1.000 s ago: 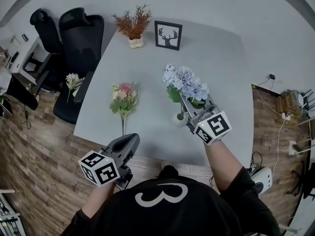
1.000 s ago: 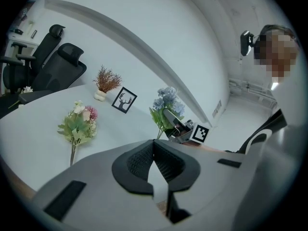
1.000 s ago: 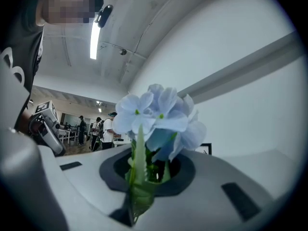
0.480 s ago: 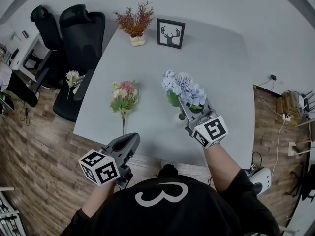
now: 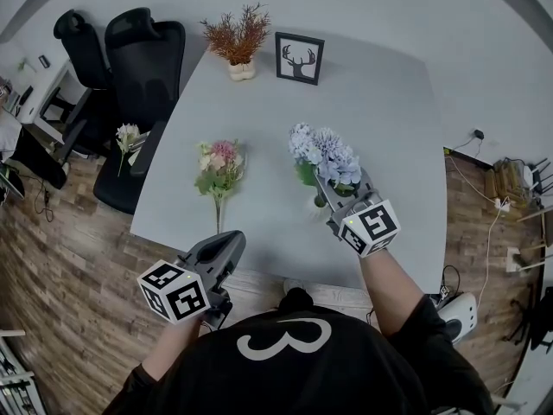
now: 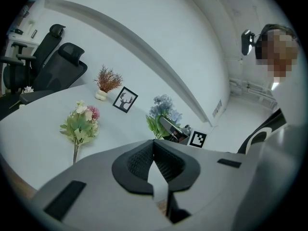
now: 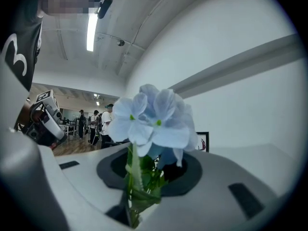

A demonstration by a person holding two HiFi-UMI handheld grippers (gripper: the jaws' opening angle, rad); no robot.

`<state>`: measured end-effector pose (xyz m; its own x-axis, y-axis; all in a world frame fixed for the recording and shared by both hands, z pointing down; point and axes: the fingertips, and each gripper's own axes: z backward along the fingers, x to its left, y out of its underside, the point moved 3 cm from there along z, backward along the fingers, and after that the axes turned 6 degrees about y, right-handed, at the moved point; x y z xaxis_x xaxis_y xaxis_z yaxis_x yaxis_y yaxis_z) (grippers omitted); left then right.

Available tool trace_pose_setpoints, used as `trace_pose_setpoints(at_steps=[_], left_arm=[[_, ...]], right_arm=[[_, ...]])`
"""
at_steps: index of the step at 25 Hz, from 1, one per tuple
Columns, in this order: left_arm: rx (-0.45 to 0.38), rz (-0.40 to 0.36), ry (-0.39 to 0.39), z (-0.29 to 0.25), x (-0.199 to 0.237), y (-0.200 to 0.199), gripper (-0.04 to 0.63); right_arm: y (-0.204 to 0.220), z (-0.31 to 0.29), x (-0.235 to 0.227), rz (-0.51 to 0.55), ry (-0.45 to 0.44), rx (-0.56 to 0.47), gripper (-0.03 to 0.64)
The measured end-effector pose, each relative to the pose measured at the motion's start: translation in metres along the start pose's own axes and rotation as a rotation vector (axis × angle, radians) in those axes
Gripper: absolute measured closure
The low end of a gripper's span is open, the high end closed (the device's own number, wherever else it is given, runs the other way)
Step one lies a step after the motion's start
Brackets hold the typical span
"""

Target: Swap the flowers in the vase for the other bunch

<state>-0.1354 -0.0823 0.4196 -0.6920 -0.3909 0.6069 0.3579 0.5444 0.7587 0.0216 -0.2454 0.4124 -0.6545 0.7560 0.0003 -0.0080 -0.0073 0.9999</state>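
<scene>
A blue hydrangea bunch (image 5: pixel 327 154) stands upright over a small white vase (image 5: pixel 314 212), which my right gripper (image 5: pixel 327 187) mostly hides. Its green stems run down between the jaws, which are opening; a dark gap shows beside the stems in the right gripper view, where the blue bunch (image 7: pixel 154 121) fills the middle above my right gripper (image 7: pixel 144 167). A pink and white bunch (image 5: pixel 220 167) lies flat on the grey table (image 5: pixel 380 119), stem toward me. My left gripper (image 5: pixel 232 242) hangs shut and empty past the table's near edge; the left gripper view shows my left gripper (image 6: pixel 155 150), the pink bunch (image 6: pixel 82 124) and the blue bunch (image 6: pixel 161 112).
At the table's far side stand a rust-coloured dried plant in a white pot (image 5: pixel 235 41) and a framed deer picture (image 5: pixel 297 57). Two black office chairs (image 5: pixel 138 59) sit at the left, with a small white flower (image 5: pixel 128 137) on one. Wood floor surrounds the table.
My right gripper and the blue bunch have sunk a little toward the vase. The left gripper and the pink bunch have stayed where they were.
</scene>
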Motion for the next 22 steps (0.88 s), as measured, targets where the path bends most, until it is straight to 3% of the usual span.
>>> trace_pose_setpoints(at_steps=[8, 14, 22], left_arm=[[-0.002, -0.014, 0.015, 0.007, -0.008, -0.001, 0.584], [-0.001, -0.026, 0.035, 0.014, -0.016, 0.002, 0.584], [-0.018, -0.054, 0.072, 0.028, -0.031, 0.005, 0.584]], right_arm=[[-0.002, 0.008, -0.002, -0.042, 0.038, 0.03, 0.37], [-0.003, 0.014, 0.006, -0.075, 0.004, 0.084, 0.224], [-0.004, 0.031, 0.008, -0.076, 0.046, 0.183, 0.192]])
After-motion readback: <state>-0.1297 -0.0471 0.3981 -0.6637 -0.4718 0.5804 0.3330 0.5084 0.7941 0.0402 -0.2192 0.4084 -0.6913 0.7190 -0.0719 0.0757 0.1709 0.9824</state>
